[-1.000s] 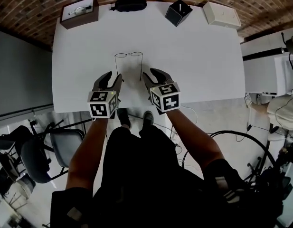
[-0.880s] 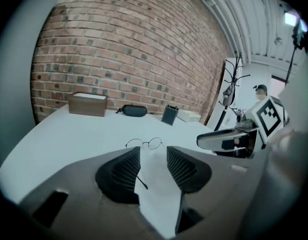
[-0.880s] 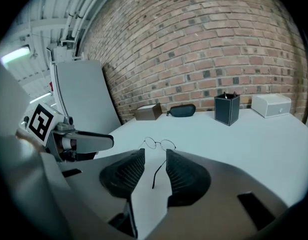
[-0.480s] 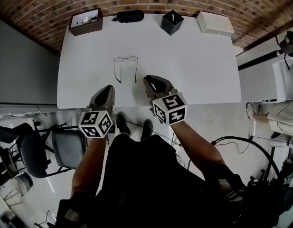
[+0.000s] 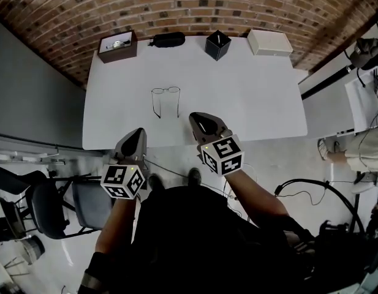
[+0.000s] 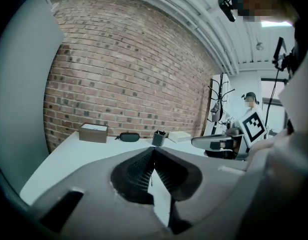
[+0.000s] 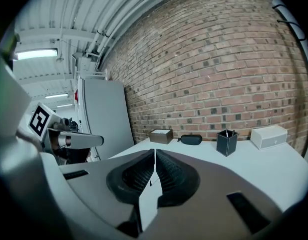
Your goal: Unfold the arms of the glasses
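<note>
Change since the earlier frame: both claws had drawn back from the glasses towards the near desk edge and gone from spread to closed.

Item 1: thin wire-framed glasses (image 5: pixel 166 90), flat on the white desk (image 5: pixel 250 97), left of centre. Lenses faced the far side; both arms lay open, pointing at the person.

Item 2: left claw (image 5: pixel 138 132), pressed together, empty, beyond the near edge.

Item 3: right claw (image 5: pixel 196 116), closing to a slit, nothing between the jaws, over the near edge, apart from the arm tips.

Far edge: brown open box holding a watch (image 5: pixel 117 46), black oval case (image 5: pixel 167 39), black square pen cup (image 5: pixel 217 45), white box (image 5: pixel 269 42).

Handling note: the unfolding looked finished. The retreat should stay clear of the arm tips. Any correction would call for steadying the front while swinging one arm near its hinge.
</note>
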A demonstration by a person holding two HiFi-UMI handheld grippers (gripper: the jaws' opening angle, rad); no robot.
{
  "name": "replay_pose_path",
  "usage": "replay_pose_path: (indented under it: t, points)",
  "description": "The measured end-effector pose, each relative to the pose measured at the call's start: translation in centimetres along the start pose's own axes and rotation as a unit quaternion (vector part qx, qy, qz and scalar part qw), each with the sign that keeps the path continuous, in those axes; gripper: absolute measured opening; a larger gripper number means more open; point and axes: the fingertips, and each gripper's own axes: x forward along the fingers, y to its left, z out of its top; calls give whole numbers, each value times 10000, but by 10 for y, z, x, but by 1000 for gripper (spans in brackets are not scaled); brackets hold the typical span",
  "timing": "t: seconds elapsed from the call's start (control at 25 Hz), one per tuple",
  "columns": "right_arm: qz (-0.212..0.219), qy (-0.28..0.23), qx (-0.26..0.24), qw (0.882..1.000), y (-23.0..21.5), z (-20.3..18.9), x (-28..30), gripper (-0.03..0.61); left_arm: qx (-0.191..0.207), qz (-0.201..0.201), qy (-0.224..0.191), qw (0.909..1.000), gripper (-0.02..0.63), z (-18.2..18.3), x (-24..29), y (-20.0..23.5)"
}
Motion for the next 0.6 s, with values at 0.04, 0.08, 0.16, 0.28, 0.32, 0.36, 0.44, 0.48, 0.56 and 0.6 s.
replay_pose_path:
  t: [0.04, 0.08, 0.16, 0.28, 0.32, 0.36, 0.44, 0.48, 0.56, 0.6]
  points:
    - [-26, -37, -44, 10000, 3, 4, -2, 15, 19, 34, -9, 10000, 11, 3, -3, 2]
    - [-61, -72, -70, 9999, 5, 8, -4, 15, 64, 70, -28, 10000, 11, 7, -6, 4]
    - [-131, -152, -57, 9998, 12, 13, -8, 12, 200, 129, -81, 9997, 11, 13, -13, 7]
    - [-214, -275, 7, 9994, 25, 22, -14, 11, 145, 178, -134, 9996, 11, 20, -27, 14]
    - [-232, -314, 12, 9992, 30, 26, -16, 10, 96, 181, -154, 9997, 11, 22, -31, 17]
    - [-243, -353, -5, 9991, 35, 31, -17, 9, 67, 175, -184, 9997, 11, 25, -35, 20]
    - [-245, -421, -72, 9988, 44, 41, -18, 9, 43, 165, -251, 9995, 11, 32, -43, 25]
    - [-245, -448, -101, 9986, 48, 45, -18, 9, 35, 166, -279, 9995, 11, 35, -47, 28]
    - [-261, -519, -162, 9982, 56, 54, -18, 9, 18, 157, -354, 9992, 11, 42, -56, 32]
    - [-275, -562, -190, 9979, 59, 59, -18, 9, 3, 143, -411, 9991, 11, 47, -60, 34]
